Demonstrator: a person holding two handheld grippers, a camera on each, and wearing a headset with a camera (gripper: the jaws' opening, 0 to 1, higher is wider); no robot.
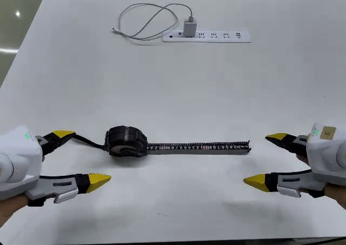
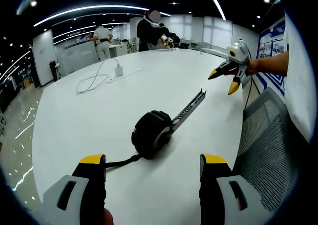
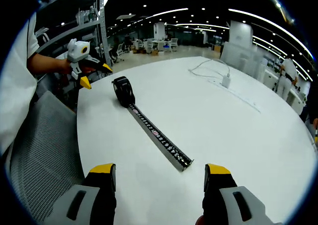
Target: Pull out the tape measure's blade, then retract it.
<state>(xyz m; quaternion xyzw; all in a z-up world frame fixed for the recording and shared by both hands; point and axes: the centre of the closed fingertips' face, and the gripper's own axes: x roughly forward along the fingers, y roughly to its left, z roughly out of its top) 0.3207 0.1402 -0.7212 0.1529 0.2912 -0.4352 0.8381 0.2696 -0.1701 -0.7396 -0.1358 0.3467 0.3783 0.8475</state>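
The tape measure (image 1: 126, 141) lies on the table (image 1: 162, 83) between the 2 grippers, its blade (image 1: 200, 146) out flat rightward. It looks dense and slick, the blade springy; pinch the hook (image 1: 248, 145). Left gripper (image 1: 81, 156) and right gripper (image 1: 265, 159) gape, empty. The power strip (image 1: 216, 36) sits well apart, blocking nothing.

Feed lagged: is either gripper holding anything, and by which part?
Nothing: left gripper and right gripper both stand open; the black round tape measure lies on the white table.
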